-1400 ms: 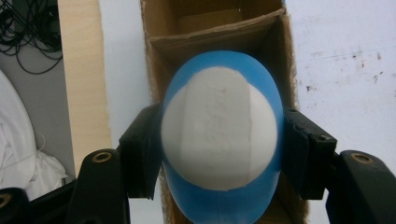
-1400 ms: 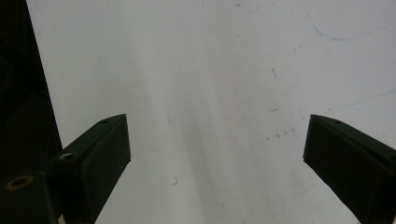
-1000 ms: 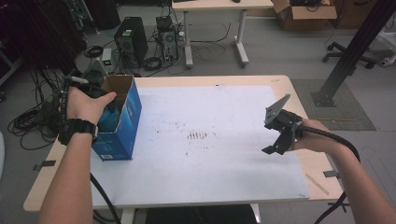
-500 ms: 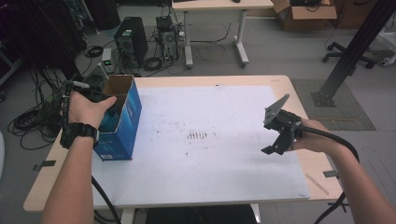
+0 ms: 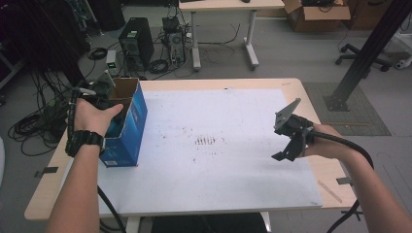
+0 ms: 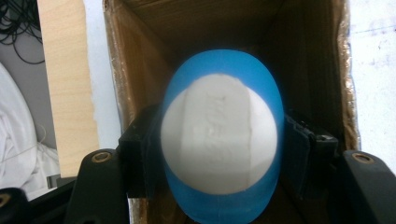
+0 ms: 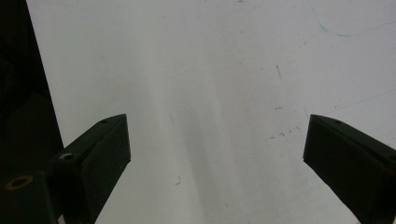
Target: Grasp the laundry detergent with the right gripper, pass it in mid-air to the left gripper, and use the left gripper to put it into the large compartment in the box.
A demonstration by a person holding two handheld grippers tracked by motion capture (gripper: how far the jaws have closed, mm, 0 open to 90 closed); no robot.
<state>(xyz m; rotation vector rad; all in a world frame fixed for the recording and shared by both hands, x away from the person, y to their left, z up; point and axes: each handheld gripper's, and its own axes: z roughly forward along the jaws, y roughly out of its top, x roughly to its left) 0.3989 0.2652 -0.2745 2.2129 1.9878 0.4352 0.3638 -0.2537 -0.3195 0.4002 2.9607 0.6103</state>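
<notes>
Now we see the left gripper (image 6: 219, 154) clamped on a blue-and-white rounded object (image 6: 222, 135), inside the open blue carton (image 5: 128, 121) at the high view's left. Our right gripper (image 7: 215, 158) hangs with jaws spread wide above the white mat (image 5: 233, 116), right of centre.

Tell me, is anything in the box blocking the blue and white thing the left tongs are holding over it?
Nothing visible does. The left tongs grip the blue and white object above the open blue box, and the cardboard interior around it looks bare, though the object hides the bottom.

Cardboard walls of the blue box (image 5: 127, 127) hem the left gripper (image 6: 219, 154); the white tabletop (image 5: 233, 145) lies open.
</notes>
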